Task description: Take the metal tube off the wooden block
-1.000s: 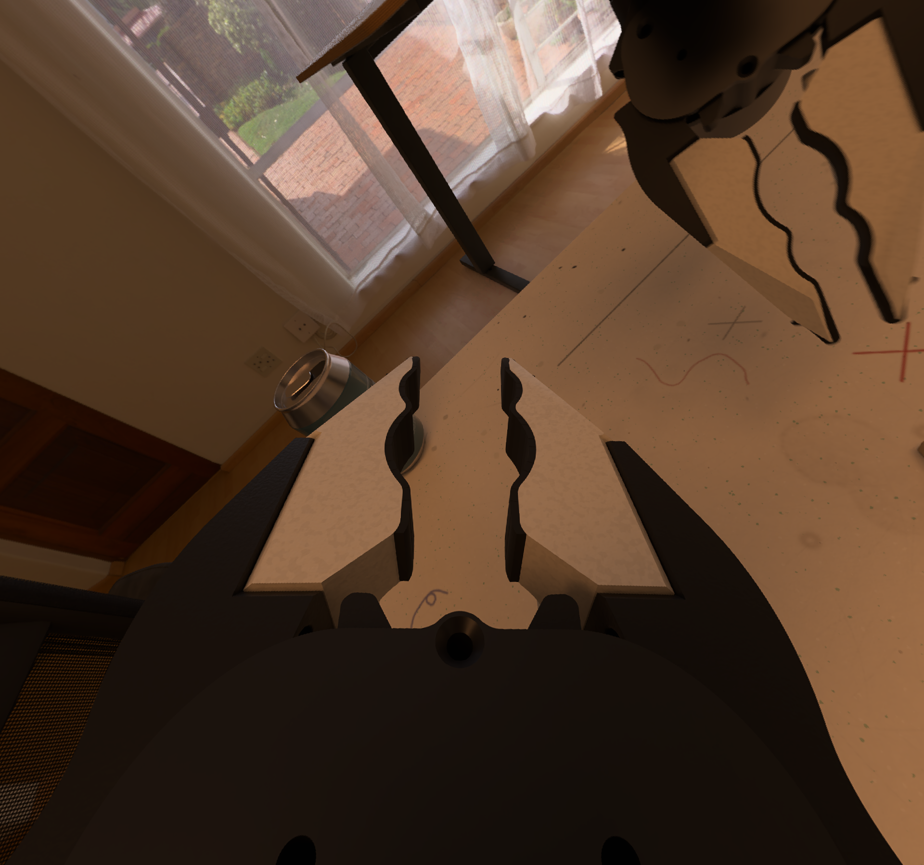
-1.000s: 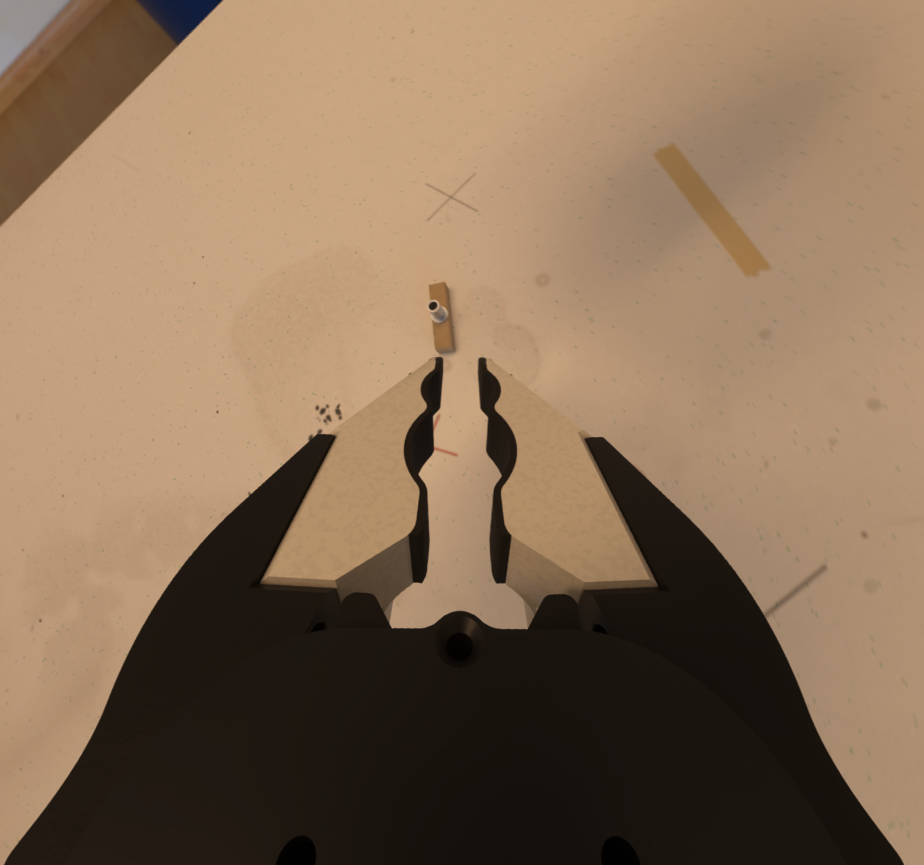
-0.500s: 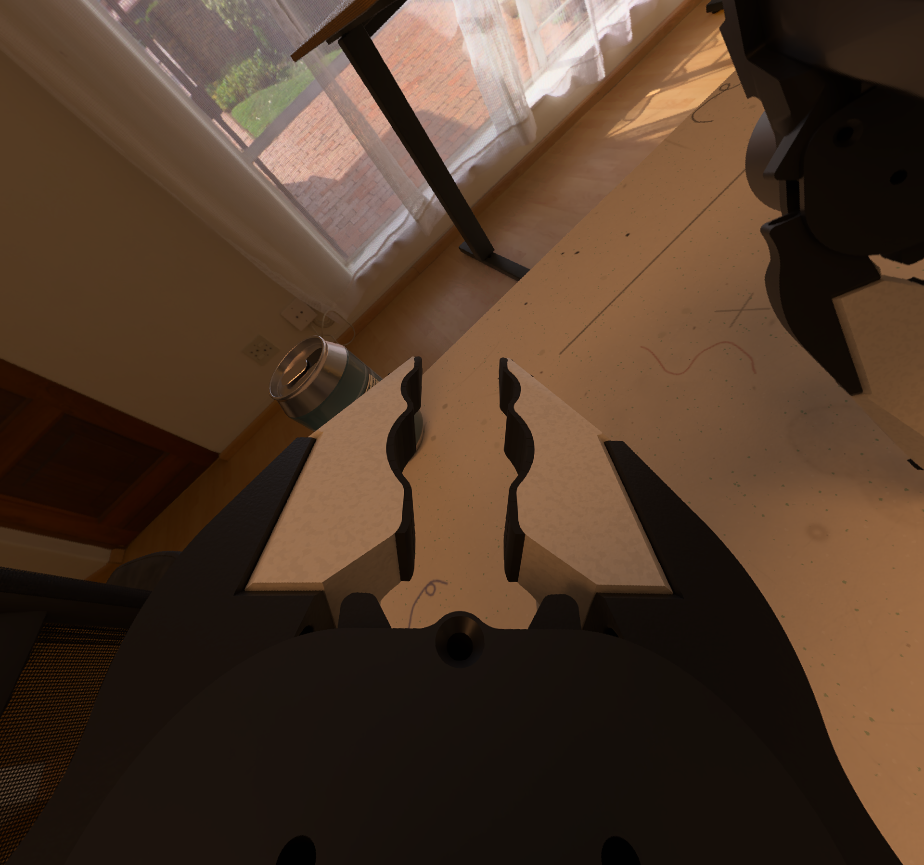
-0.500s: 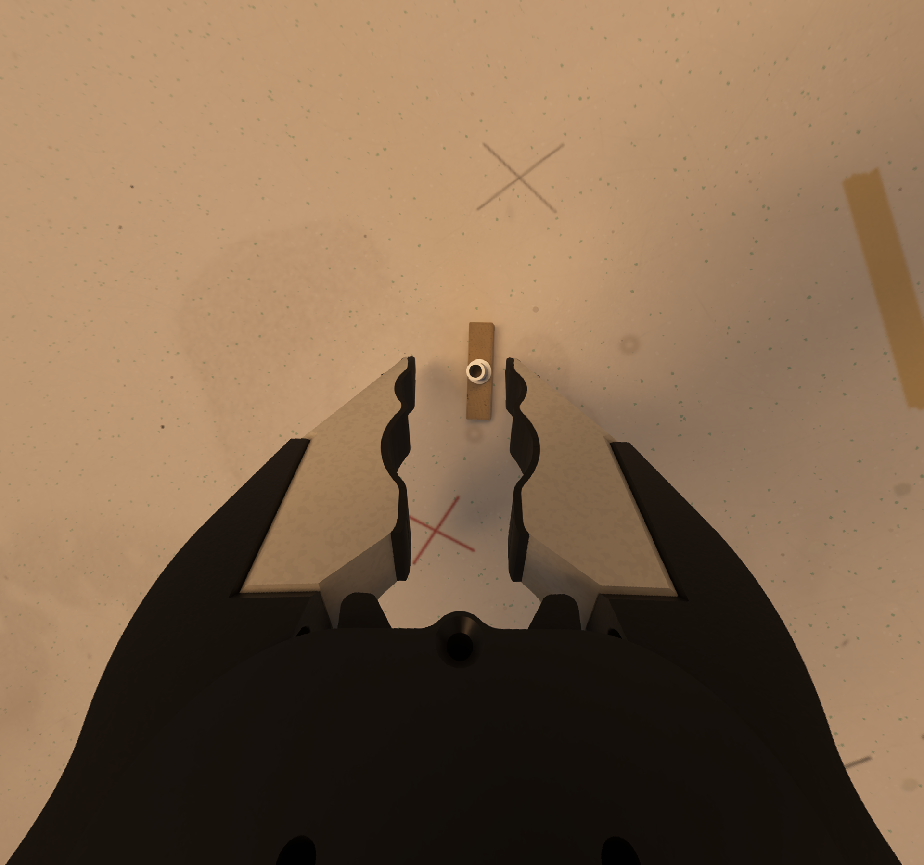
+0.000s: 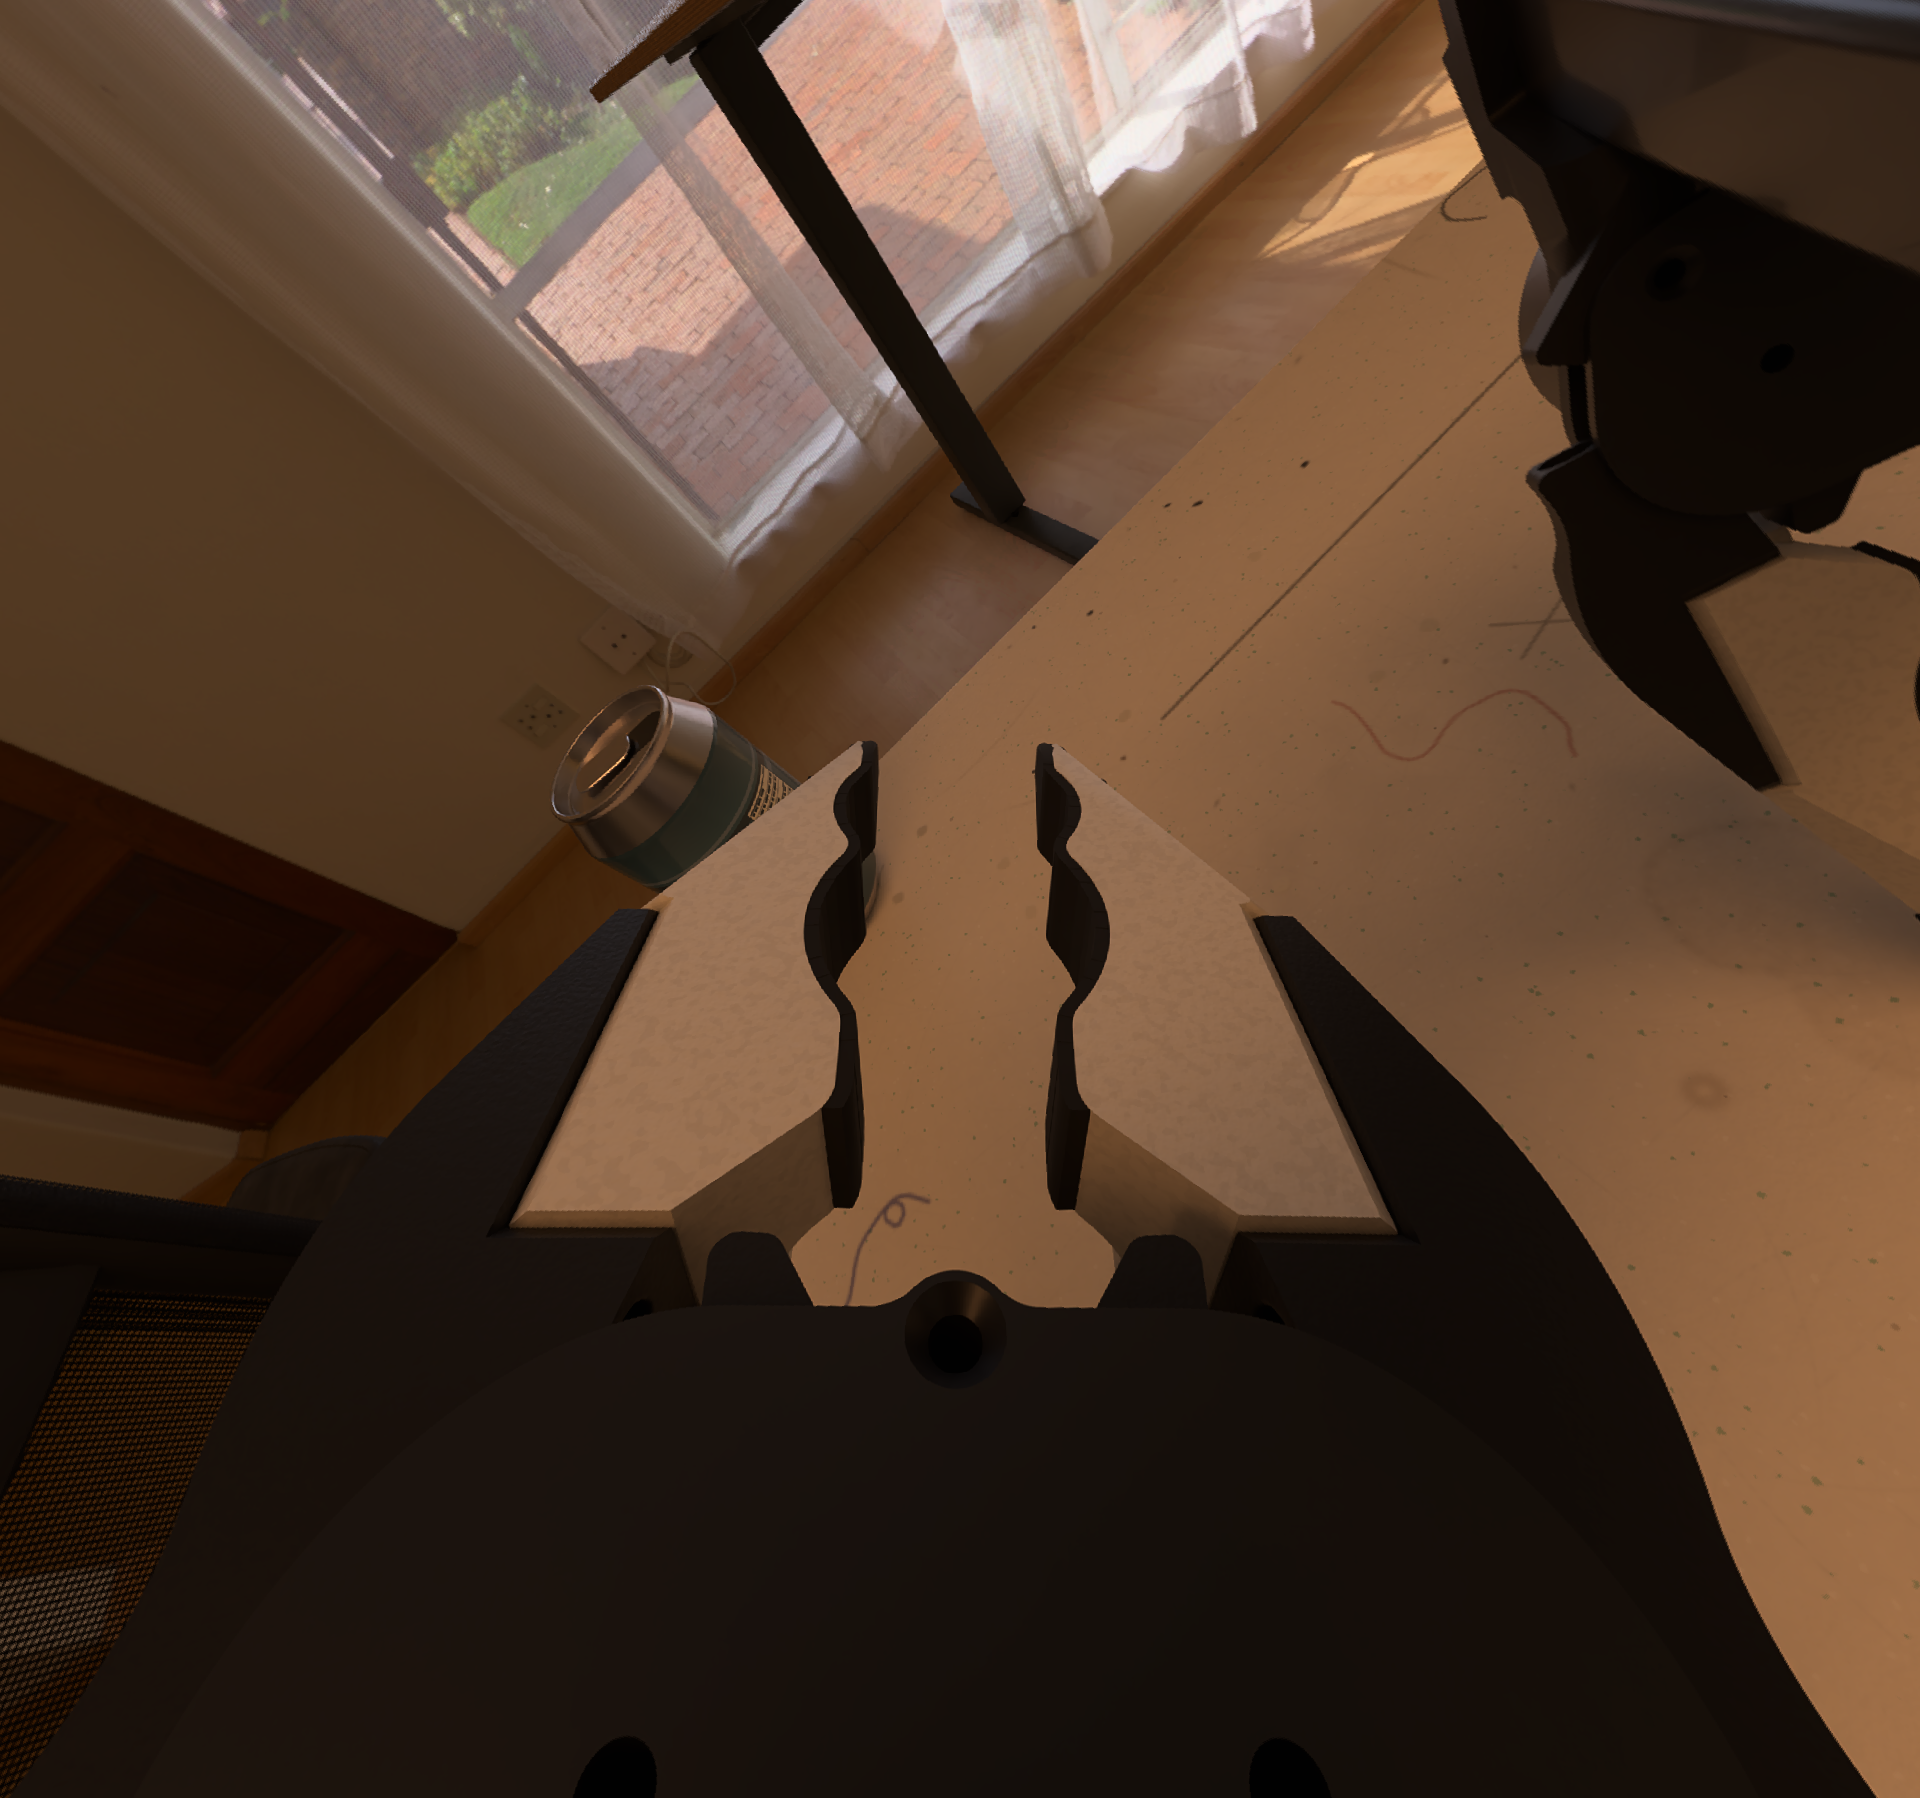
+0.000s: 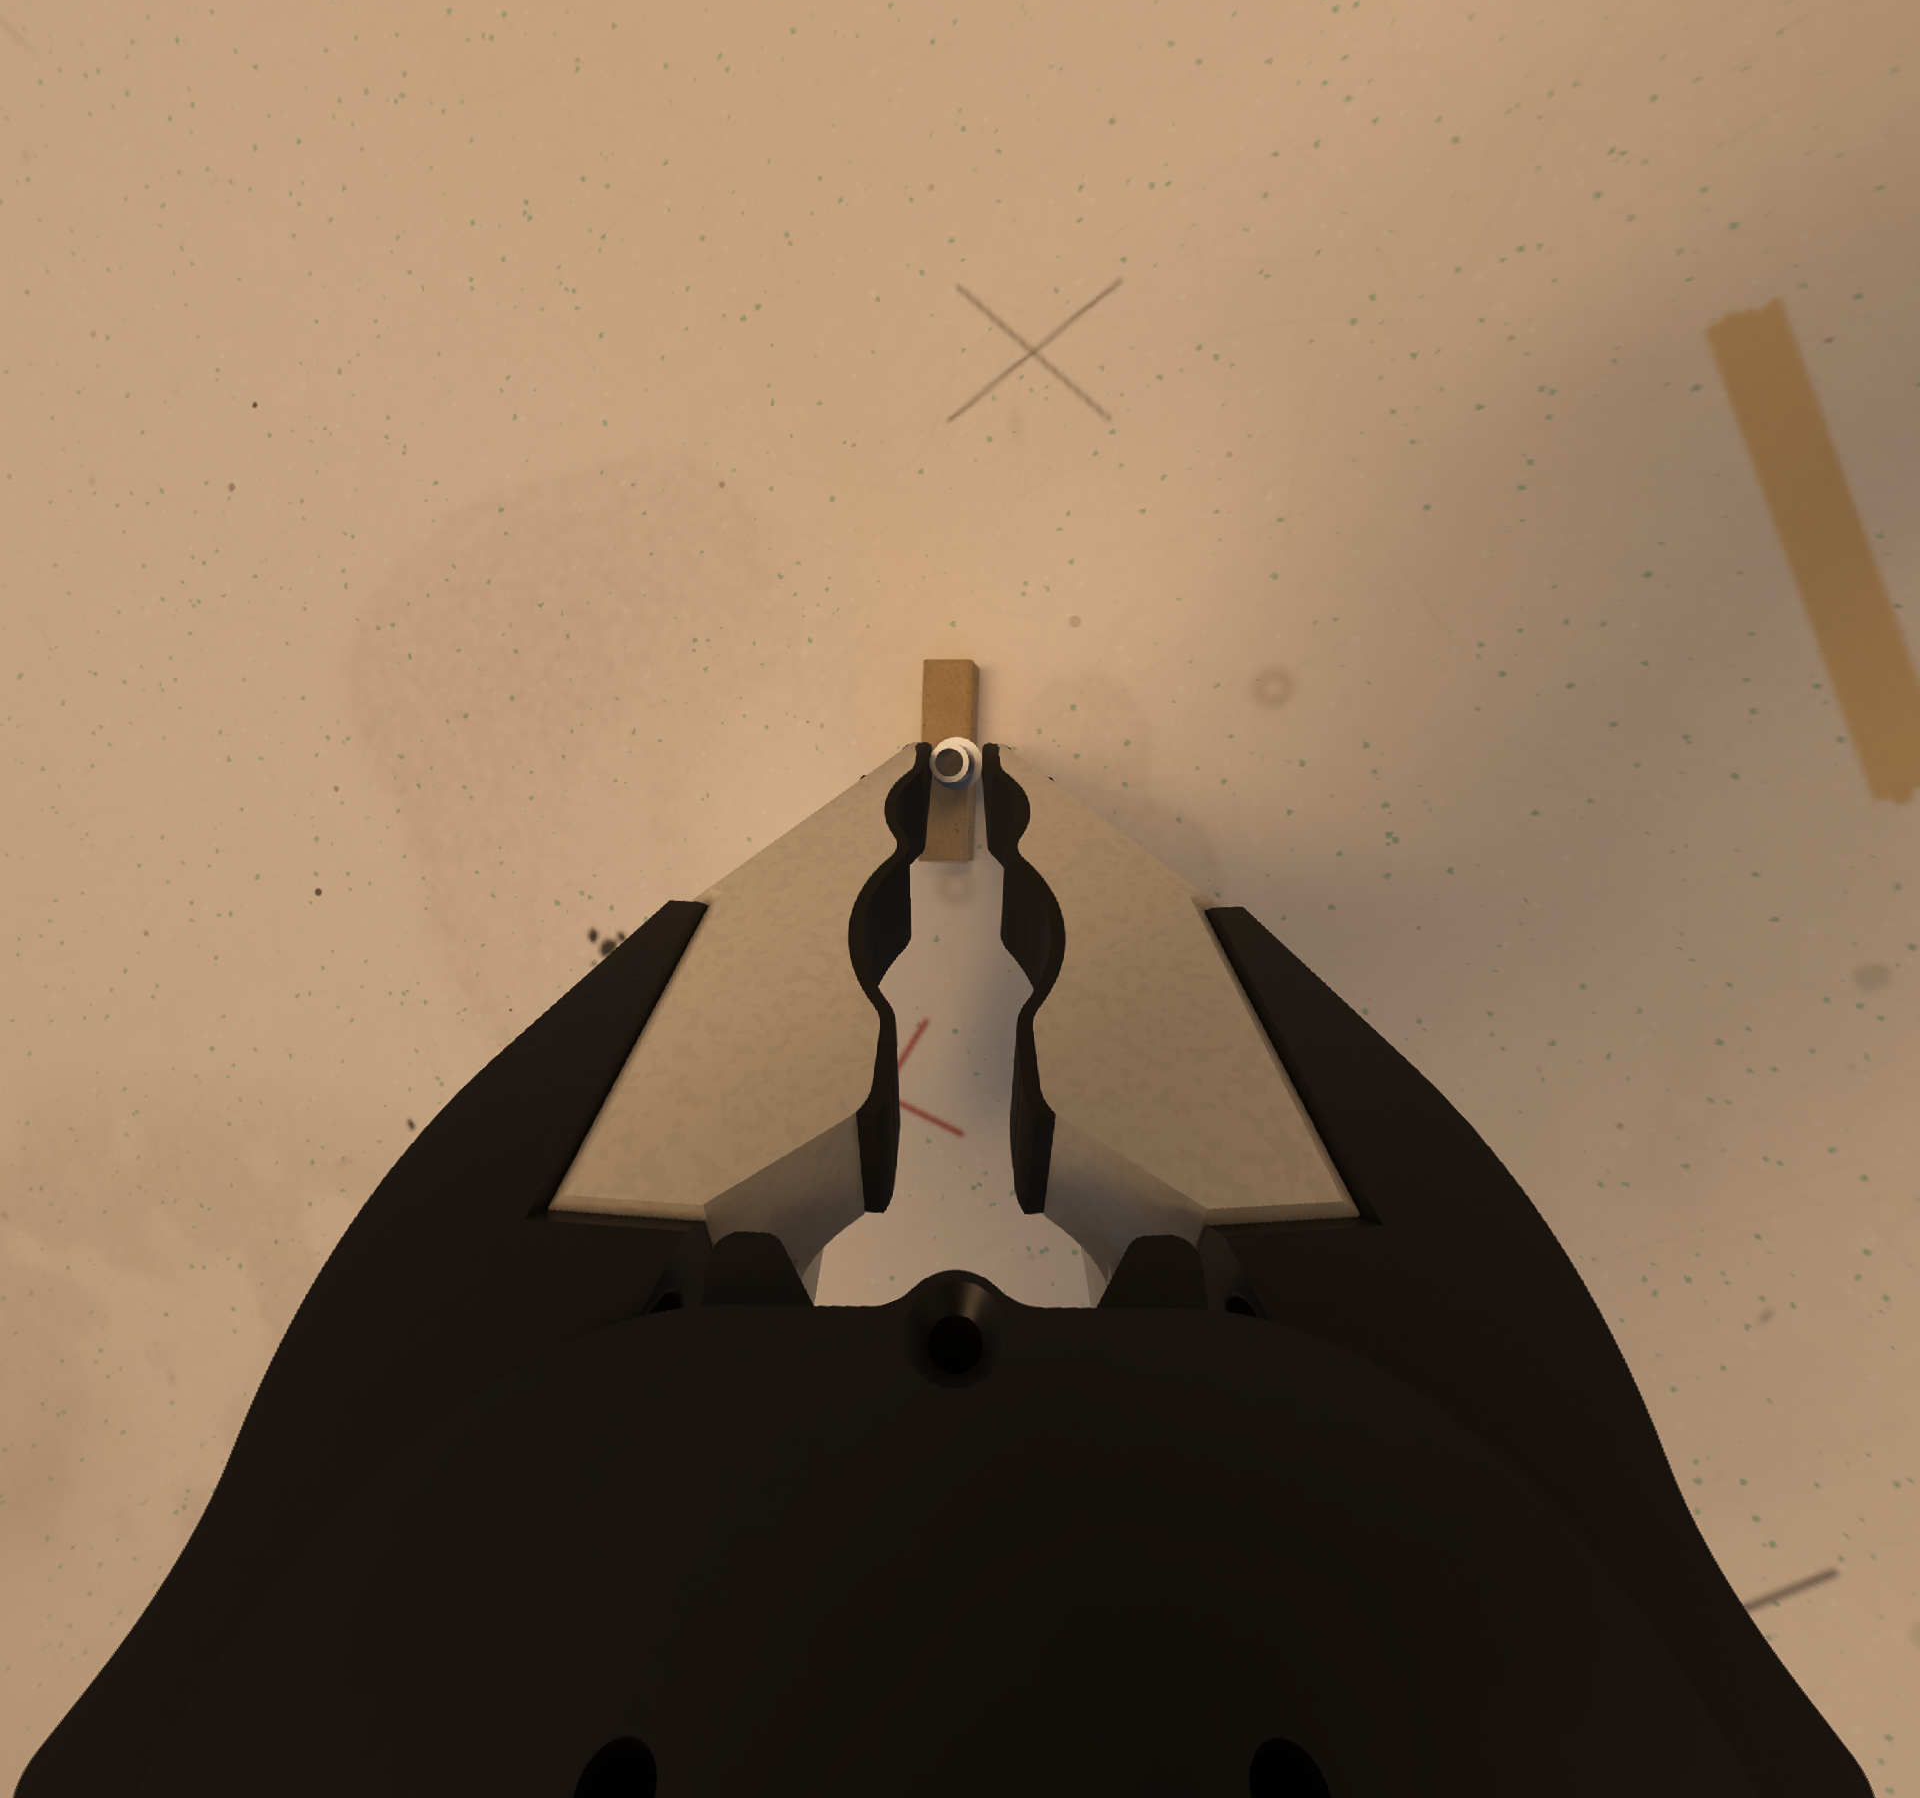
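Observation:
In the right wrist view a small wooden block [image 6: 950, 699] lies flat on the tan table [image 6: 520, 294]. A short metal tube [image 6: 953, 761] stands upright on it, seen end-on from above. My right gripper [image 6: 954, 759] points straight down, and its fingertips [image 6: 920, 761] are closed against the two sides of the tube. The near half of the block shows between the fingers. My left gripper [image 5: 956, 761] is open and empty, low over the table near its edge. The right gripper's dark body [image 5: 1714, 377] shows at the upper right of the left wrist view.
A metal drinks can [image 5: 644, 803] stands at the table edge just left of my left gripper. A strip of tape [image 6: 1818, 553], a pencil cross [image 6: 1032, 351] and a red cross [image 6: 925, 1104] mark the table. Another table's black leg [image 5: 862, 262] stands by the window.
My right gripper came down over the block, opened, then closed its fingers on the tube. My left gripper has barely moved.

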{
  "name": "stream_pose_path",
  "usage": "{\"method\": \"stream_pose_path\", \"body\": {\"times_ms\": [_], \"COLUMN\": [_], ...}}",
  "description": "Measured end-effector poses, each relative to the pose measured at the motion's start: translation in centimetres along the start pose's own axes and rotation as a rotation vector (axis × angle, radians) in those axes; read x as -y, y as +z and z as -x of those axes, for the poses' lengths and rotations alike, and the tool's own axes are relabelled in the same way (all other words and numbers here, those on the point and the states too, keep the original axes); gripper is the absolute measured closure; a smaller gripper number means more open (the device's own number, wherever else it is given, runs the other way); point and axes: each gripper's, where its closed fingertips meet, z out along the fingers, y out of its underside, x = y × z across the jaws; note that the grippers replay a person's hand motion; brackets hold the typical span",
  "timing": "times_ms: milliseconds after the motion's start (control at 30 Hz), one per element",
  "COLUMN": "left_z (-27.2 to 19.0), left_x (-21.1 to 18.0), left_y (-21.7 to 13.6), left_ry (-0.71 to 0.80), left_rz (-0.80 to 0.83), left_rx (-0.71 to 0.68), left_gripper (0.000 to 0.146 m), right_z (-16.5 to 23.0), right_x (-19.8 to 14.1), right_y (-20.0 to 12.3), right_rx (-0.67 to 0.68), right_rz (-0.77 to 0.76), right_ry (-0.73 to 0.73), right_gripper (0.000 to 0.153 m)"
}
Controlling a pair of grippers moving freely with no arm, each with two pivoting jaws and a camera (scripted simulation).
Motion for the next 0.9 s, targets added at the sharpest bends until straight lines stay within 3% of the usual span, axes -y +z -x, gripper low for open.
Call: {"method": "stream_pose_path", "body": {"times_ms": [200,500,900], "left_z": [-0.3,-3.2,-8.4], "left_x": [0.3,1.8,2.9], "left_y": [-0.1,-0.1,-0.7], "left_ry": [-0.006,0.001,0.055], "left_rz": [-0.015,-0.062,-0.072], "left_rx": [-0.020,-0.173,-0.438], "left_gripper": [0.116,0.113,0.114], "right_z": [-0.8,-2.8,-3.4], "right_x": [0.5,0.2,-0.8], "right_y": [-2.3,-8.5,-10.5], "right_rx": [-0.045,-0.149,-0.176], "right_rz": [-0.104,-0.354,-0.424], "right_ry": [0.030,0.131,0.181], "right_gripper": [0.143,0.143,0.143]}}
